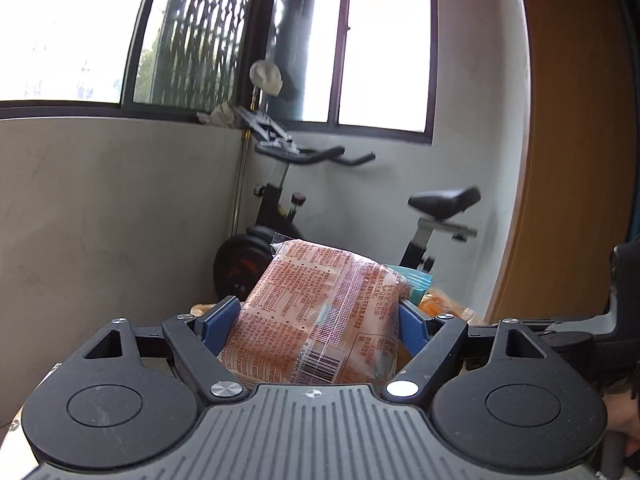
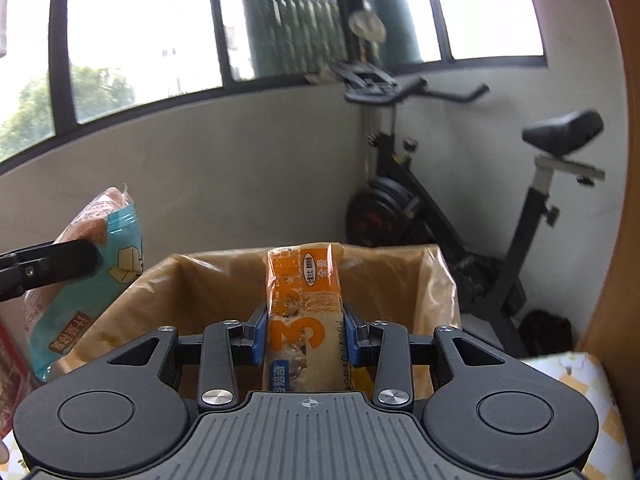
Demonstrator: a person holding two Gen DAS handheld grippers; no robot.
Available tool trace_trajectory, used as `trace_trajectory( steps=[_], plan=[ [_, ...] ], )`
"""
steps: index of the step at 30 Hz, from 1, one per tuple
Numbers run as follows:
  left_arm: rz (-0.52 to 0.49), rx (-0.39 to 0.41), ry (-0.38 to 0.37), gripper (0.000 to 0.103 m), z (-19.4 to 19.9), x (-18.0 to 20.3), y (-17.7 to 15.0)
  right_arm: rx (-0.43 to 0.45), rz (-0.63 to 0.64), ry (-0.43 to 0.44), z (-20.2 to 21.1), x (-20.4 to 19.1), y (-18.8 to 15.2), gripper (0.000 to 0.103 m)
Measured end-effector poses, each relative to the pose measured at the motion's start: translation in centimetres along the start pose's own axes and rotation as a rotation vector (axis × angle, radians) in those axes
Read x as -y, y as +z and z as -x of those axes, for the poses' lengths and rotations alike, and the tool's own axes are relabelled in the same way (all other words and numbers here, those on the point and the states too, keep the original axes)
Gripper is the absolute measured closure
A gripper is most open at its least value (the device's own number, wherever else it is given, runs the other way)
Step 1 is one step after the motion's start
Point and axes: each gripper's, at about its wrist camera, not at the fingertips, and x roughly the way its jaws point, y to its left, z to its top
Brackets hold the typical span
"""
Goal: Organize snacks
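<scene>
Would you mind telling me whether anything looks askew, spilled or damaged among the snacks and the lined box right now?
Nothing stands out. The left gripper holds the orange-printed snack bag intact, the right gripper holds the orange cracker pack upright, and the lined box shows no spill.

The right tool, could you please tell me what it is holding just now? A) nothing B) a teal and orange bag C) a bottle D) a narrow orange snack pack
D: the right tool is clamped on a narrow orange snack pack, above the lined box.
</scene>
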Motion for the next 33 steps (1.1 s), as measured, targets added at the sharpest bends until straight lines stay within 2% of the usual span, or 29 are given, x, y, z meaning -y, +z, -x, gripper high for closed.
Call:
trace_trajectory(
  steps=[3, 9, 11, 13, 14, 25, 33],
  plan=[
    [-0.009, -0.03, 0.006, 0.019, -0.9, 0.1, -0.7, -0.047, 0.0, -0.031, -0.8, 0.1, -1.1, 0.069],
    [-0.02, -0.095, -0.001, 0.021, -1.5, -0.3, -1.9, -0.058, 0.095, -0.045, -0.8, -1.4, -2.1, 0.067],
    [-0.015, -0.098, 0.001, 0.021, -1.3, -0.9, -1.8, -0.059, 0.096, -0.033, -0.6, -1.4, -2.1, 0.064],
    [-0.009, -0.098, 0.009, 0.018, -0.9, -1.2, -1.8, -0.059, 0.107, -0.029, -0.4, -1.6, -2.1, 0.052],
    [-0.008, -0.099, 0.01, 0.018, -0.9, -1.4, -1.8, -0.056, 0.112, -0.027, -0.1, -1.7, -2.2, 0.05],
    [0.01, -0.107, -0.016, 0.018, 3.4, -2.2, -1.0, 0.012, 0.07, -0.014, 4.9, -1.7, -2.5, 0.045],
    [0.045, -0.133, -0.004, 0.018, 7.1, -3.3, -1.8, 0.05, 0.02, -0.009, 8.6, -1.8, -4.0, 0.044]
  ],
)
